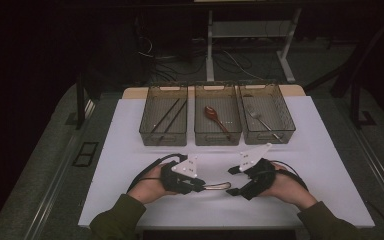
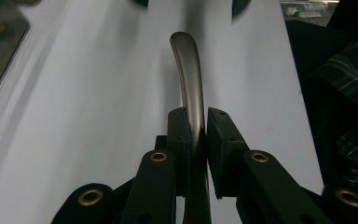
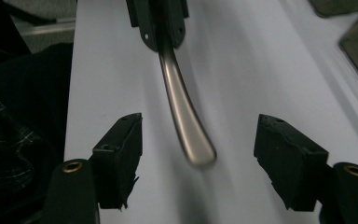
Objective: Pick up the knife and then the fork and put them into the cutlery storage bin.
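The metal handle (image 2: 189, 79) of a piece of cutlery hangs just above the white worktop (image 1: 130, 150), clamped between the left tool's (image 1: 200, 187) pads. Its free end pokes between the right tool's (image 3: 199, 158) wide-apart jaws, touching neither. Behind stand three baskets (image 1: 163, 114) holding utensils.

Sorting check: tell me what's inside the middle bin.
The middle bin holds one brown wooden spoon, lying diagonally, bowl toward the far end. Its near inside corner sits behind the tinted front wall.
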The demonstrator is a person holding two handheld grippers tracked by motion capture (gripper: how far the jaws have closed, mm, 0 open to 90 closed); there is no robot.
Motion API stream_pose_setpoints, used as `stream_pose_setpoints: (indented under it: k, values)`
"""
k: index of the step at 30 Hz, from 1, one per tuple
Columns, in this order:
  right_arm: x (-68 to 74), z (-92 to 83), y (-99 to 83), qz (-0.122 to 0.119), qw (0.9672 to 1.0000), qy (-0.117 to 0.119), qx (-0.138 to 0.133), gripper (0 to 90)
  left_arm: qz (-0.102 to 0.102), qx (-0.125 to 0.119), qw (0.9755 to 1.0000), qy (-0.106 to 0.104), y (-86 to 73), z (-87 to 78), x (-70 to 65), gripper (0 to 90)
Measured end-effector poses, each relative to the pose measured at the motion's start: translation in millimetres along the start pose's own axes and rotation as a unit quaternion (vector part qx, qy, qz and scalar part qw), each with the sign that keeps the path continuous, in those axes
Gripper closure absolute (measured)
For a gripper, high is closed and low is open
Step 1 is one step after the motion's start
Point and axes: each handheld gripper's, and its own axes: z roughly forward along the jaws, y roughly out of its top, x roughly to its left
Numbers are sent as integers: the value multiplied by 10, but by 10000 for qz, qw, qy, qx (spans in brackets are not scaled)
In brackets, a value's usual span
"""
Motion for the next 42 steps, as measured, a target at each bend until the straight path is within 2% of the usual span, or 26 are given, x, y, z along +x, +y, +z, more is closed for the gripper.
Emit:
stream_pose_setpoints:
  k: [3,5,8,9,10,12,13,15,17,18,22,23,26,29,31,32,33,36,38,42]
  values:
    - [-19,135,97,-227,9996,155,117,375,172,29,9998,-91,118,35,18,789]
    - [-27,199,137,-360,9989,240,193,411,163,41,9997,-165,178,53,16,790]
    - [-28,259,184,-524,9973,409,307,506,298,75,9993,-194,265,74,46,789]
    - [-13,293,206,-560,9963,483,434,560,387,100,9991,-170,292,74,61,789]
    - [-13,293,206,-560,9963,483,434,560,395,123,9989,-199,312,75,65,789]
    - [4,312,216,-540,9957,521,542,619,423,131,9988,-200,347,82,68,789]
    - [-2,321,217,-629,9954,491,532,645,441,149,9987,-210,362,87,69,789]
    - [8,314,229,-667,9946,583,551,686,448,183,9985,-240,386,96,69,789]
    - [1,309,231,-672,9947,570,531,728,497,200,9983,-224,407,102,78,789]
    - [14,299,234,-577,9951,575,552,742,521,208,9981,-245,415,106,82,789]
    - [26,282,230,-569,9952,528,600,764,555,183,9980,-255,429,130,77,789]
    - [7,287,222,-659,9949,522,559,766,571,191,9979,-253,428,132,81,788]
    - [-9,275,209,-596,9957,507,498,769,482,193,9983,-266,414,150,102,785]
    - [-45,257,191,-527,9963,453,509,770,362,19,9993,-96,395,111,125,758]
    - [-75,244,162,-506,9966,399,518,770,145,-199,9997,42,356,43,131,710]
    - [-86,235,148,-474,9967,380,541,770,97,-324,9993,154,334,-6,133,690]
    - [-98,223,134,-431,9969,356,555,770,-39,-471,9986,245,306,-57,128,651]
    - [-152,169,91,-301,9976,267,562,770,-352,-844,9950,400,205,-217,116,585]
    - [-197,125,53,-175,9981,166,558,769,-529,-998,9923,514,124,-308,94,542]
    - [-303,18,-43,48,9982,-84,589,769,-845,-1358,9836,829,-52,-494,11,468]
